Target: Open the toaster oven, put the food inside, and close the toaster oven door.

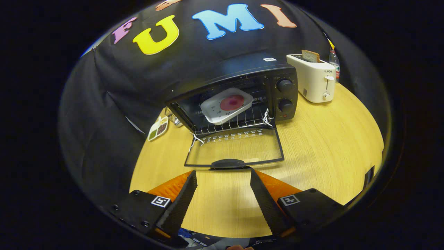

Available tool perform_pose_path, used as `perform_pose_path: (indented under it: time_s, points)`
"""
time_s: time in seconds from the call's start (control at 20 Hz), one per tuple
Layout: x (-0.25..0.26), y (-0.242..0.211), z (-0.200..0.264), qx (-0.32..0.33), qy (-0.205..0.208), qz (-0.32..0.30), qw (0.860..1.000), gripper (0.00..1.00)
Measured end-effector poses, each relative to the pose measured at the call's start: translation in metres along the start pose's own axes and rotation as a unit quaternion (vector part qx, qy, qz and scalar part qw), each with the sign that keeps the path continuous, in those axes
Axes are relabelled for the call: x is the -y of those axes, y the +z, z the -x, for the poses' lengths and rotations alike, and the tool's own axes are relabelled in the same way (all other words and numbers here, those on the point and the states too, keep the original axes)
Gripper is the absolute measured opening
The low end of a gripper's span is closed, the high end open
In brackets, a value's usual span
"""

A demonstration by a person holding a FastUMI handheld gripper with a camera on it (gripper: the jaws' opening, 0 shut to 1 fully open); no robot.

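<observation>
The black toaster oven stands on the round wooden table with its glass door folded down flat toward me. On the wire rack inside rests a white square plate carrying a round pink-red piece of food. The door's black handle lies just ahead of my fingertips. My gripper is open, its fingers spread wide over bare table with nothing between them.
A white pop-up toaster with a slice of bread stands right of the oven, a clear bottle behind it. A small divided dish of grains lies left of the oven near the table's edge.
</observation>
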State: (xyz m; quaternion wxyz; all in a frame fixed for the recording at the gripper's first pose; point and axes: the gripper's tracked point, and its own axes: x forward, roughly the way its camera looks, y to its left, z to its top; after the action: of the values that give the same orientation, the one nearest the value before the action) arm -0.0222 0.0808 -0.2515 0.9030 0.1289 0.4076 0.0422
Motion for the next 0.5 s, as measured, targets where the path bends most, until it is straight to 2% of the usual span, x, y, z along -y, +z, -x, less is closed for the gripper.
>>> perform_pose_path:
  time_s: [0.2,0.5]
  points:
    - [0.007,-0.031,-0.021,-0.058,-0.051,0.035,0.996,0.99]
    - [0.021,-0.047,-0.071,-0.085,-0.107,0.08,0.987,0.99]
